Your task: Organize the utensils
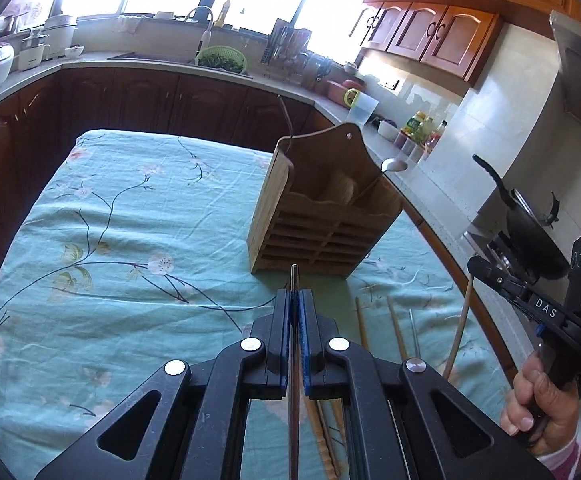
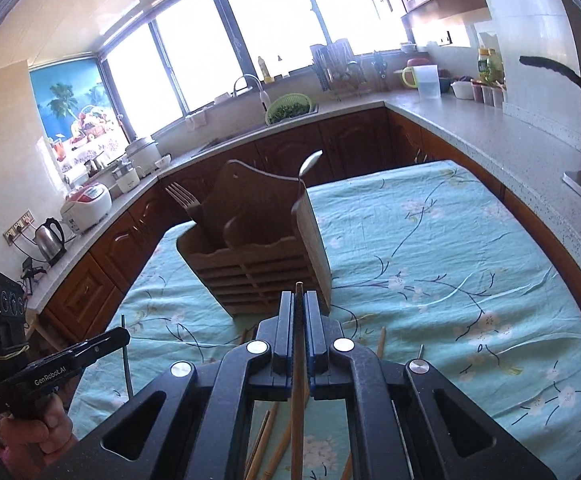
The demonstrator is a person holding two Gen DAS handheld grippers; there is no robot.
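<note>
On the table (image 1: 90,208), which is covered by a pale green cloth printed with branches and blossoms, a wooden utensil holder (image 1: 322,208) is stood upright near the far right part of the cloth, its slatted front turned toward both cameras. In the holder, a spoon (image 1: 394,166) is seen leaning out of the right-hand side with its bowl uppermost, and in the right wrist view a fork (image 2: 182,196) is seen rising from the left-hand compartment, tines up. Kitchen counters with a sink, a green colander (image 1: 221,60) of greens and a rice cooker (image 2: 86,204) are ranged behind the table. The left gripper (image 1: 294,308) is clenched on a thin metal chopstick (image 1: 294,280), whose tip is shown projecting just past the blue pads toward the foot of the holder. The right gripper (image 2: 299,312) is likewise clamped on a wooden chopstick (image 2: 298,360), its end pointed at the holder's lower front. Further loose chopsticks (image 1: 396,332), wooden and metal, are left lying on the cloth just in front of the holder, beneath and beside the two grippers. Each gripper is also caught at the edge of the other's view, held up by a hand (image 1: 538,404).
</note>
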